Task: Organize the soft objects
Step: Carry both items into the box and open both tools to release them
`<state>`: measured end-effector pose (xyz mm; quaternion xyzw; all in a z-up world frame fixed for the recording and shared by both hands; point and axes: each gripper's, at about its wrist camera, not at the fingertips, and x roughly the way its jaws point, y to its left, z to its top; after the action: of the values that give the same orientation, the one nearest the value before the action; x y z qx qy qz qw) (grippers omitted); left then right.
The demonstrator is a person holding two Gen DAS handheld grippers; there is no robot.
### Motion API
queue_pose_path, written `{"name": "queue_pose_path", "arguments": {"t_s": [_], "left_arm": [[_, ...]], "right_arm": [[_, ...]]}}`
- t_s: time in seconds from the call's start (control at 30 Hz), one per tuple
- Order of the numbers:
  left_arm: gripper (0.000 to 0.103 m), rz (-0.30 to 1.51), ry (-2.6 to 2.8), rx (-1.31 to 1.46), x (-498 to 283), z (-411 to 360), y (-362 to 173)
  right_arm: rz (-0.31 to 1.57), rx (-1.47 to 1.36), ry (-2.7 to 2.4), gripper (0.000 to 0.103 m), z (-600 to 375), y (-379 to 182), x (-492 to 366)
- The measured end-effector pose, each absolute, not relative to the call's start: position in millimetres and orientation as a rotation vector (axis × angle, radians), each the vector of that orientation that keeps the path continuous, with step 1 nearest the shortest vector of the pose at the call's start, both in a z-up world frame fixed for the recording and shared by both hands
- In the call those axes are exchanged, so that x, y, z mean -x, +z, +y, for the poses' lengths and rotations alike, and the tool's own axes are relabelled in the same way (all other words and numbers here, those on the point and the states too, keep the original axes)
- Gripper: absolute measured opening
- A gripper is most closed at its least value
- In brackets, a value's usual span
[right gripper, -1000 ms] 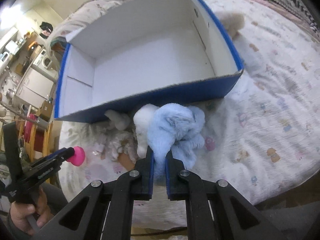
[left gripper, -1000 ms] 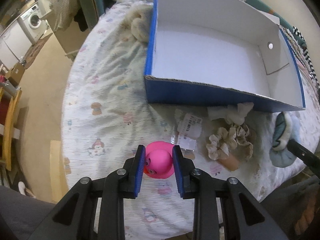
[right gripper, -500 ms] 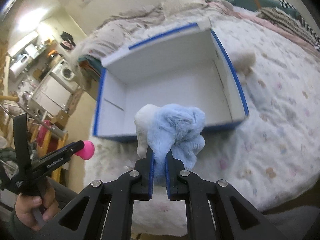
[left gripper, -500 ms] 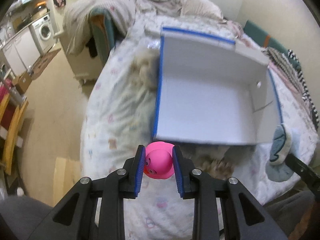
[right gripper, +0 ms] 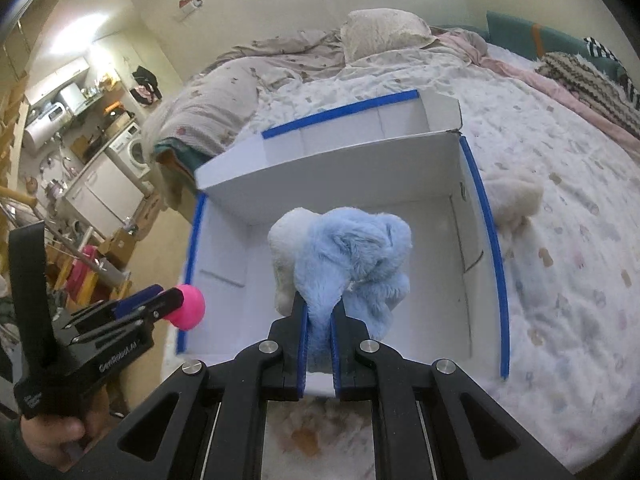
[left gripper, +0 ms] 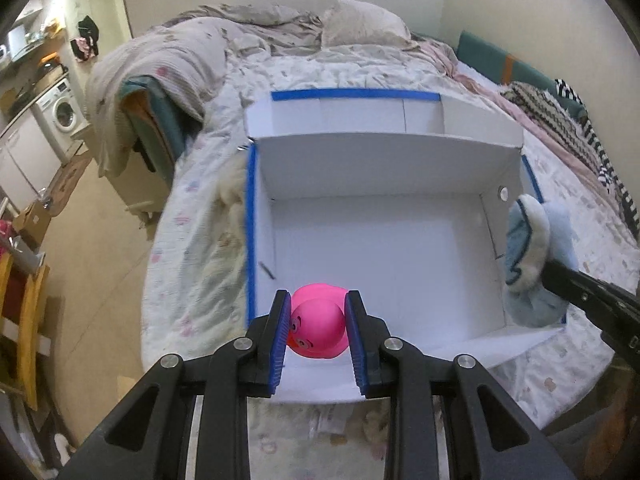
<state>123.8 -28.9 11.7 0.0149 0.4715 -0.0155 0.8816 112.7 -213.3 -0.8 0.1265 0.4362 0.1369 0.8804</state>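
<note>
My left gripper (left gripper: 318,312) is shut on a pink rubber duck (left gripper: 318,334) and holds it above the near left corner of an open white box with blue edges (left gripper: 376,248). The duck also shows in the right wrist view (right gripper: 187,312). My right gripper (right gripper: 319,316) is shut on a blue and white plush toy (right gripper: 352,256) and holds it above the box (right gripper: 224,248). The plush toy also shows at the right edge of the left wrist view (left gripper: 528,248). The box floor that I can see is bare.
The box lies on a bed with a patterned white cover (right gripper: 560,240). A cream fluffy toy (right gripper: 512,196) lies against the box's right side; another cream fluffy thing (left gripper: 232,196) lies at its left. Small soft items (left gripper: 328,424) lie below the box. Floor and furniture stand at left.
Both grippers have risen from the bed and moved forward over the box, carrying the duck and the plush toy. The small items on the bed are now behind and below.
</note>
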Motion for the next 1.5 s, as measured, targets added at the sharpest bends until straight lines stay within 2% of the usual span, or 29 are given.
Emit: {"name": "queue_pose_path", "arguments": {"t_s": [0.4, 0.73, 1.4, 1.5], "left_arm": [[0.025, 1.063, -0.073, -0.023, -159, -42, -57], [0.025, 1.063, -0.056, -0.068, -163, -47, -73], [0.025, 1.107, -0.033, -0.059, -173, -50, -87], [0.025, 1.118, -0.031, -0.056, -173, -48, -89]], "right_arm": [[1.052, -0.26, 0.247, 0.011, -210, -79, -157], [1.187, -0.213, 0.212, 0.011, -198, -117, -169], [1.197, -0.22, 0.21, 0.013, -200, -123, -172], [1.195, -0.24, 0.211, 0.024, -206, -121, -170]]}}
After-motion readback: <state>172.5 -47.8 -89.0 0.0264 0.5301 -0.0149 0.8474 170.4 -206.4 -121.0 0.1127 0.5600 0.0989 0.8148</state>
